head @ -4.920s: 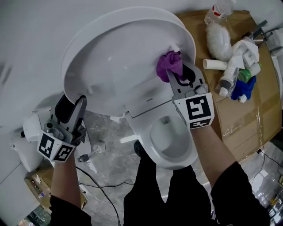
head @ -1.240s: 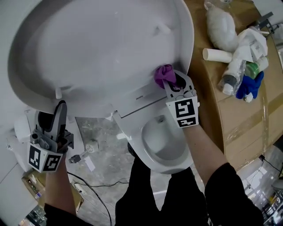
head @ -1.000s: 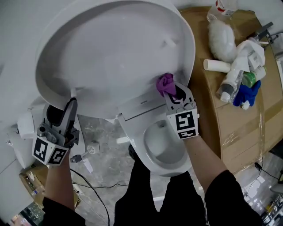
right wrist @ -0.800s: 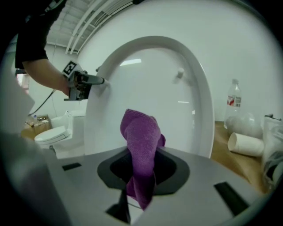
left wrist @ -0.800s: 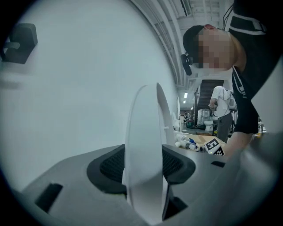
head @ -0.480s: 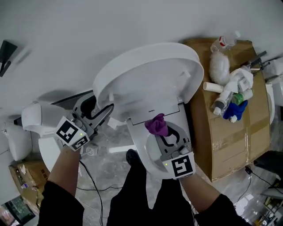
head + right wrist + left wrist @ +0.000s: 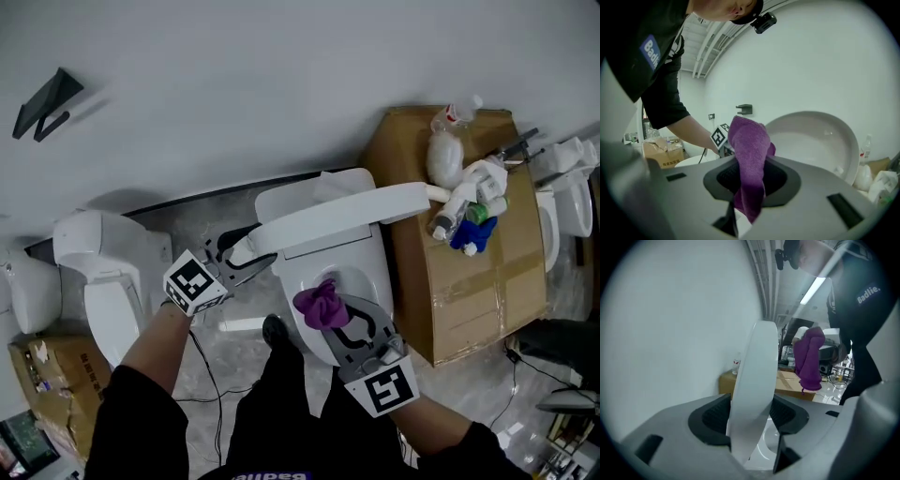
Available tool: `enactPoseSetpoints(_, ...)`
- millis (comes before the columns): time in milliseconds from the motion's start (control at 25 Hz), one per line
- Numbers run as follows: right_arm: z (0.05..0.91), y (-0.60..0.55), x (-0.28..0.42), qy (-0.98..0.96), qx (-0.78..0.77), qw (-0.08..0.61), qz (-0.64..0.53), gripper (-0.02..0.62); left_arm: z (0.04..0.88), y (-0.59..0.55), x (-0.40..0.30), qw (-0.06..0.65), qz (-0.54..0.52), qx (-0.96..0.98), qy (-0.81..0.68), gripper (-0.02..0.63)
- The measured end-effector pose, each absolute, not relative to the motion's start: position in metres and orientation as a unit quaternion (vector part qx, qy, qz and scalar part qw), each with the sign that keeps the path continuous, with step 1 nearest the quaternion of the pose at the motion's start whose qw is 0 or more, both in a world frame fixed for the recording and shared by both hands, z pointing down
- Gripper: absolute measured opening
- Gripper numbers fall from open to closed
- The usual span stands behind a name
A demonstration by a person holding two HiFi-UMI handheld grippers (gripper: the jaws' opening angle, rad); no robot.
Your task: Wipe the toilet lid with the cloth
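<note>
So, our left gripper [image 7: 246,255] has just been opening its jaws. The left edge of the raised toilet lid [image 7: 342,217] sits between them, not squeezed. Our right gripper [image 7: 335,317] is clamped tight on the purple cloth [image 7: 319,304], held over the toilet bowl [image 7: 361,275], just on the near side of the lid.

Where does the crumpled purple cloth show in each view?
Head view: crumpled purple cloth lower centre.
Left gripper view: cloth right of centre.
Right gripper view: cloth centre, between the jaws.
Shared landmark: white plastic toilet lid.
</note>
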State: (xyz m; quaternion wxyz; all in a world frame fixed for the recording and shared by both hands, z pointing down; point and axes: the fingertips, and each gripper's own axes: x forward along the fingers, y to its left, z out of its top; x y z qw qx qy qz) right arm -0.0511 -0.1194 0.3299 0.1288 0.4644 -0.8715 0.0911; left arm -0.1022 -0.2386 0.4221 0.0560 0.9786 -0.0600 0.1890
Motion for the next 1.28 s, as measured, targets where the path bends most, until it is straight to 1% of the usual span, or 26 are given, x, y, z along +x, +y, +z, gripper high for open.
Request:
enactPoseSetpoints(200, 0.289, -0.089, -0.057, -0.877, 0.455, 0.131, 0.081, 0.094, 0.432, -0.176, -0.104, 0.016, 0.253, 0.967, 0.014, 0.25)
enactPoseSetpoints(360, 0.253, -0.057, -0.062, -0.883, 0.448, 0.117, 0.071, 0.094, 0.441, -0.126, -0.112, 0.024, 0.28, 0.958, 0.051, 0.27)
enactPoseSetpoints(480, 0.23, -0.037, -0.054, -0.885, 0.45, 0.105, 0.058, 0.094, 0.438, -0.105, -0.126, 0.049, 0.273, 0.96, 0.044, 0.27)
enactPoseSetpoints(560, 0.22, -0.029, -0.043, -0.884, 0.454, 0.105, 0.048, 0.094, 0.417, -0.11, -0.13, 0.1, 0.229, 0.968, 0.003, 0.268)
enactPoseSetpoints(600, 0.215, -0.026, -0.037, -0.883, 0.456, 0.105, 0.042, 0.094, 0.402, -0.116, -0.128, 0.126, 0.194, 0.972, -0.023, 0.25)
enactPoseSetpoints(680, 0.204, -0.023, -0.025, -0.881, 0.461, 0.107, 0.024, 0.094, 0.373, -0.131, -0.118, 0.155, 0.138, 0.976, -0.07, 0.125)
enactPoseSetpoints(720, 0.2, -0.023, -0.021, -0.881, 0.461, 0.108, 0.015, 0.094, 0.367, -0.136, -0.11, 0.157, 0.131, 0.975, -0.085, 0.067)
enactPoseSetpoints(880, 0.188, -0.025, -0.001, -0.884, 0.454, 0.112, -0.006, 0.094, 0.376, -0.122, -0.082, 0.153, 0.181, 0.968, -0.078, 0.018)
enactPoseSetpoints(1040, 0.205, -0.029, 0.022, -0.889, 0.443, 0.119, 0.017, 0.094, 0.392, -0.103, -0.072, 0.175, 0.206, 0.957, -0.101, 0.017)
enactPoseSetpoints(1200, 0.223, -0.031, 0.033, -0.899, 0.425, 0.104, 0.033, 0.094, 0.414, -0.08, -0.068, 0.209, 0.209, 0.943, -0.152, 0.017)
enactPoseSetpoints(1280, 0.234, -0.029, 0.036, -0.903, 0.416, 0.101, 0.044, 0.094, 0.427, -0.067, -0.067, 0.206, 0.223, 0.937, -0.174, 0.017)
